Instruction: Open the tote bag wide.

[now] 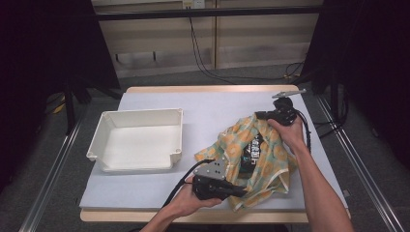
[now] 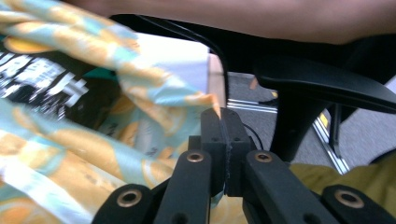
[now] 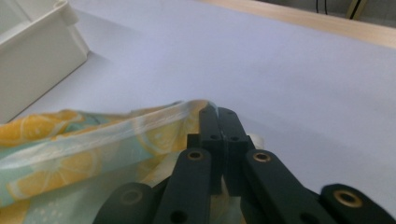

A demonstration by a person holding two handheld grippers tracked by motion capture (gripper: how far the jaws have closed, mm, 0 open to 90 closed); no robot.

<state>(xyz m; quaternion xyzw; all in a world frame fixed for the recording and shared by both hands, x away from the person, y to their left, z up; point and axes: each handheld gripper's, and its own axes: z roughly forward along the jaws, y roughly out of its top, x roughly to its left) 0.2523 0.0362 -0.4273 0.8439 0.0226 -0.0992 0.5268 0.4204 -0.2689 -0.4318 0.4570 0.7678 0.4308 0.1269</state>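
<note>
Pale grey surface (image 1: 212, 108) carries it all, and at nine o'clock sits the white tray (image 1: 140, 116), open side up. Over at four o'clock lies the lemon-print cloth (image 1: 270, 169), bunched around a dark printed item (image 1: 252, 147). The left tool (image 1: 241, 192) has its jaws pressed together on the cloth's near edge at six o'clock; the right tool (image 1: 260, 115) is clamped tight on the far corner at two o'clock

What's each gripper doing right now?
Left gripper: closed, pinching an edge of the lemon-print cloth.
Right gripper: closed, pinching the cloth's far edge.
</note>
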